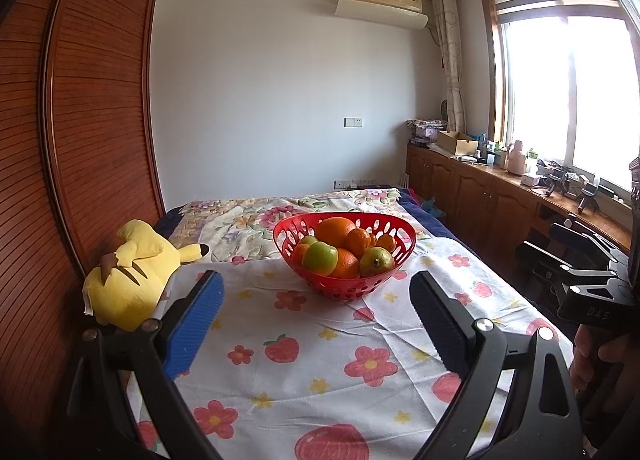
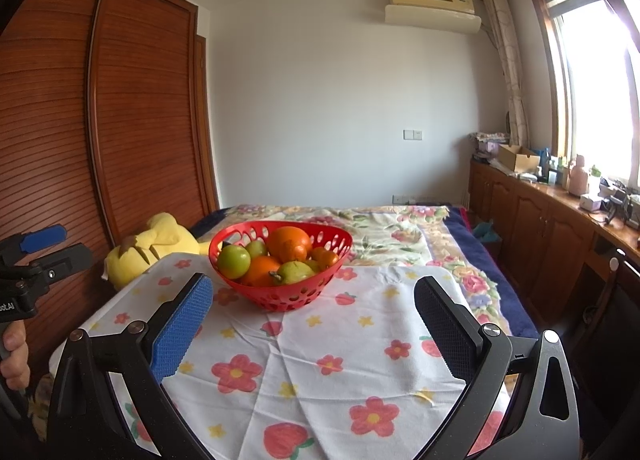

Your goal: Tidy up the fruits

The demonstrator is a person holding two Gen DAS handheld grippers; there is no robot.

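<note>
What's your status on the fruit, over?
Left hand-held gripper and right hand-held gripper open, empty, short of the basket. Fruit piled in red basket. Nothing in the way; plush toy off left.

Basket contents only partly readable: lower fruit is buried under the big orange and the green ones, so no count. Yellow plush is cut by the left gripper's blue pad in the left wrist view, and half hidden behind the cloth-covered board in the right. Clutter on the far-right wooden counter is too small and backlit to identify. Window is blown out. Holding hand is clipped by the frame edge.
</note>
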